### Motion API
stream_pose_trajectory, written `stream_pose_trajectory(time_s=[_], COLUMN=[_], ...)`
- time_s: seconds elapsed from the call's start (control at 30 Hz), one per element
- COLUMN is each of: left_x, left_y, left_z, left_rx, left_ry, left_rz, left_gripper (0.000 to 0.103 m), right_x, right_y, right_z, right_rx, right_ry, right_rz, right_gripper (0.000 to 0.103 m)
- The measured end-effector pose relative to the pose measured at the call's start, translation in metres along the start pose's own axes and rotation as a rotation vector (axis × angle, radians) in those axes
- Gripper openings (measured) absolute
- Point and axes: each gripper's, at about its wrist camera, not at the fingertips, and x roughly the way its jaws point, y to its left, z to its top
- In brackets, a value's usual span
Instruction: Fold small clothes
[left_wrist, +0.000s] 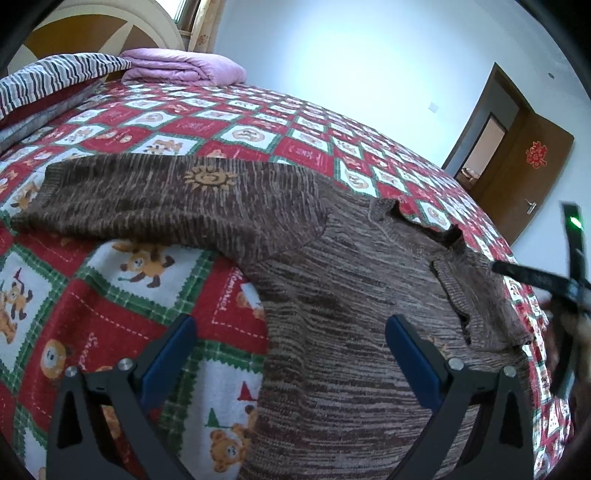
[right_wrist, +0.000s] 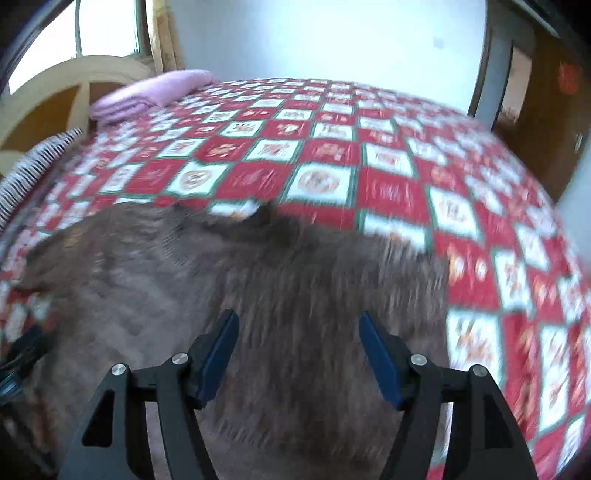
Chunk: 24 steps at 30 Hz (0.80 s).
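Observation:
A small brown knitted sweater (left_wrist: 332, 295) lies flat on the bed, one sleeve (left_wrist: 166, 199) with a sun motif stretched out to the left. My left gripper (left_wrist: 291, 336) is open and empty, above the sweater's left body edge. The right gripper's black finger (left_wrist: 532, 277) shows at the right edge by the sweater's right shoulder. In the blurred right wrist view the sweater (right_wrist: 258, 280) fills the lower middle, and my right gripper (right_wrist: 297, 332) is open and empty just above it.
The bed is covered by a red, white and green checked quilt (left_wrist: 122, 295) with bear pictures. A folded pink blanket (left_wrist: 184, 68) and a striped pillow (left_wrist: 55, 77) lie at the headboard. A brown door (left_wrist: 517, 166) stands open to the right.

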Motion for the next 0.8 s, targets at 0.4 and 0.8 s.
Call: stream_pose_trajectory(time_s=[0.4, 0.8], left_x=[0.005, -0.005], left_y=[-0.001, 0.010], left_z=[0.000, 0.001], left_rx=[0.000, -0.034], left_ry=[0.022, 0.004], left_rz=[0.012, -0.001], left_gripper=[0.103, 0.103], right_x=[0.100, 0.007], right_y=[-0.046, -0.060], right_z=[0.093, 0.018], right_rx=[0.186, 0.062], right_ry=[0.040, 0.005], right_rz=[-0.180, 0.113], right_gripper=[0.070, 0.073])
